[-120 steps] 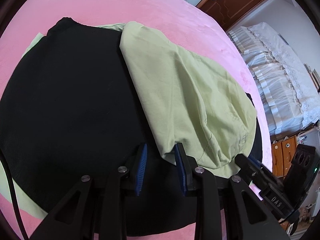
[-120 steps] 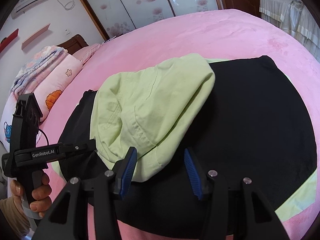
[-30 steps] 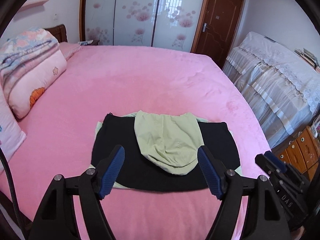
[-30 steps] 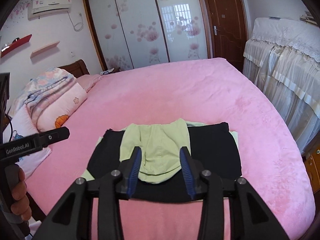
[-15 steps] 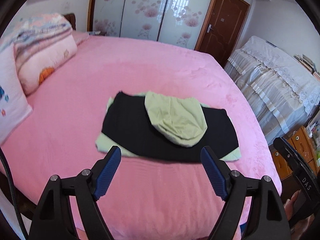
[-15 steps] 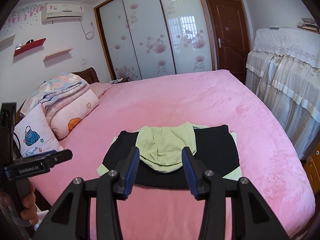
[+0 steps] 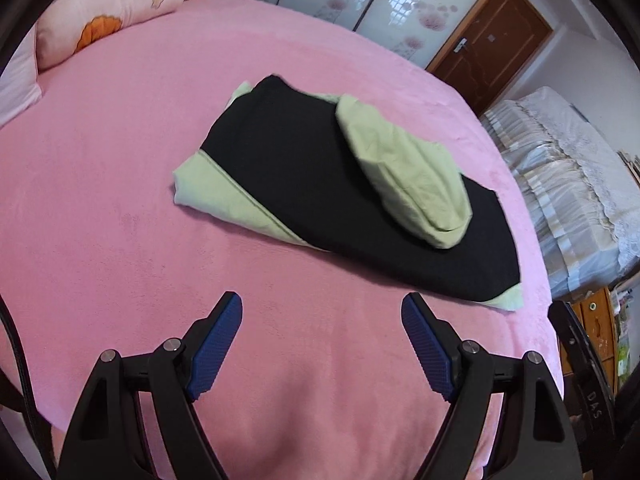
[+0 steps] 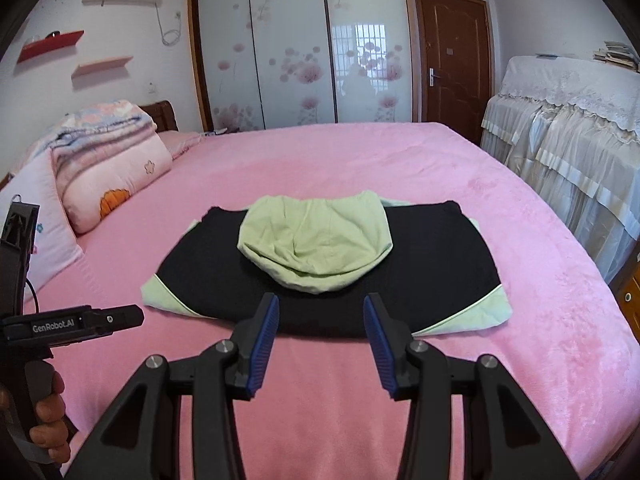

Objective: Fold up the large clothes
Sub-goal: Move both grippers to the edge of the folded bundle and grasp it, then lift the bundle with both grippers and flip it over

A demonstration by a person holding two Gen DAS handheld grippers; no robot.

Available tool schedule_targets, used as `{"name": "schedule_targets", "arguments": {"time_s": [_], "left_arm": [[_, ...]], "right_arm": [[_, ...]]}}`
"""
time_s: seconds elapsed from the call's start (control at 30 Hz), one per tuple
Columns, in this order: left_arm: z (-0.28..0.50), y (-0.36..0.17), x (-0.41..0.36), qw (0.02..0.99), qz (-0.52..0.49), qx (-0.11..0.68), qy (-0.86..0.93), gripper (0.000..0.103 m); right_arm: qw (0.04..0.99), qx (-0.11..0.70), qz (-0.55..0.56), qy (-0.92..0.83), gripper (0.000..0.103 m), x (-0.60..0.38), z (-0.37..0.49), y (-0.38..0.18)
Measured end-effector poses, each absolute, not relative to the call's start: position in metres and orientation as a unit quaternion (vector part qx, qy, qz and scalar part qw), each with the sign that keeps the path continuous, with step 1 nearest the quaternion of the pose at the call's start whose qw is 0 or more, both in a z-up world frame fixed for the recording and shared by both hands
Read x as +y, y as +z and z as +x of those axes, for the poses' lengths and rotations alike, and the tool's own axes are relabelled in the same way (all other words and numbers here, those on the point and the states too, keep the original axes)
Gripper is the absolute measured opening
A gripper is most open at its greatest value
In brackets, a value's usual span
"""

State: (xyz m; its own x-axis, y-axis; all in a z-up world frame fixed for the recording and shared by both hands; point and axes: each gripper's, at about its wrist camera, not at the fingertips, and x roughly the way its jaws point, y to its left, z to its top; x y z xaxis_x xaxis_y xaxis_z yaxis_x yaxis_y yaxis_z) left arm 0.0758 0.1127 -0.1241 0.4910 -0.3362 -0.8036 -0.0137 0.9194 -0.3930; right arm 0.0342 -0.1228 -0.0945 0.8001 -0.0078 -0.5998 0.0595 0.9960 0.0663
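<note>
A folded black and pale green garment (image 7: 304, 184) (image 8: 424, 264) lies flat on the pink bed (image 7: 120, 208) (image 8: 440, 168). A pale green hood (image 7: 404, 176) (image 8: 316, 240) lies folded on top of it. My left gripper (image 7: 322, 336) is open and empty, held above the bed short of the garment's near edge. My right gripper (image 8: 320, 336) is open and empty, just in front of the garment's near edge. The left gripper's body also shows at the left in the right wrist view (image 8: 76, 324).
Pillows and a folded quilt (image 8: 108, 160) lie at the bed's left end. A cloth-covered cabinet (image 8: 568, 128) stands along the right side. Sliding wardrobe doors (image 8: 296, 48) and a brown door (image 8: 452, 64) are behind the bed.
Both grippers let go of the green hood earlier and pulled back from the garment. In the last half second the left gripper has dipped lower and closer to the bed.
</note>
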Motion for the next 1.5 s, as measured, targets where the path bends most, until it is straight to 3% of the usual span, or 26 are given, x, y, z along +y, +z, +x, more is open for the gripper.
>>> {"name": "schedule_targets", "arguments": {"time_s": [0.33,0.8,0.9,0.93,0.97,1.1,1.23,1.3,1.43,1.5], "left_arm": [[0.137,-0.211,0.117,0.810,-0.261,0.516,-0.094,0.081],[0.202,-0.233,0.116,0.839,-0.319,0.433,-0.081,0.080],[0.210,-0.231,0.114,0.842,-0.329,0.421,-0.079,0.045],[0.213,-0.231,0.114,0.840,-0.338,0.416,-0.078,0.023],[0.211,-0.230,0.115,0.840,-0.344,0.412,-0.076,0.015],[0.209,-0.213,0.104,0.862,-0.311,0.397,-0.056,0.009],[0.196,-0.182,0.084,0.903,-0.241,0.353,-0.041,0.006],[0.191,-0.166,0.079,0.915,-0.224,0.334,-0.045,0.006],[0.191,-0.145,0.060,0.929,-0.193,0.312,-0.056,0.006],[0.192,-0.139,0.044,0.931,-0.180,0.311,-0.060,0.005]], "right_arm": [[0.936,0.345,0.069,-0.019,0.044,-0.122,0.082,-0.134],[0.934,0.351,0.066,-0.017,0.044,-0.113,0.125,-0.163],[0.941,0.334,0.048,-0.034,0.044,-0.112,0.134,-0.157],[0.943,0.328,0.042,-0.040,0.044,-0.112,0.137,-0.154],[0.945,0.322,0.036,-0.043,0.044,-0.112,0.142,-0.150],[0.953,0.296,0.012,-0.054,0.042,-0.112,0.172,-0.131],[0.956,0.284,-0.032,-0.063,0.027,-0.105,0.212,-0.133],[0.948,0.314,-0.032,-0.046,0.015,-0.105,0.233,-0.149],[0.895,0.447,-0.002,0.004,0.014,-0.109,0.263,-0.215],[0.897,0.442,0.012,0.013,0.014,-0.114,0.258,-0.227]]}}
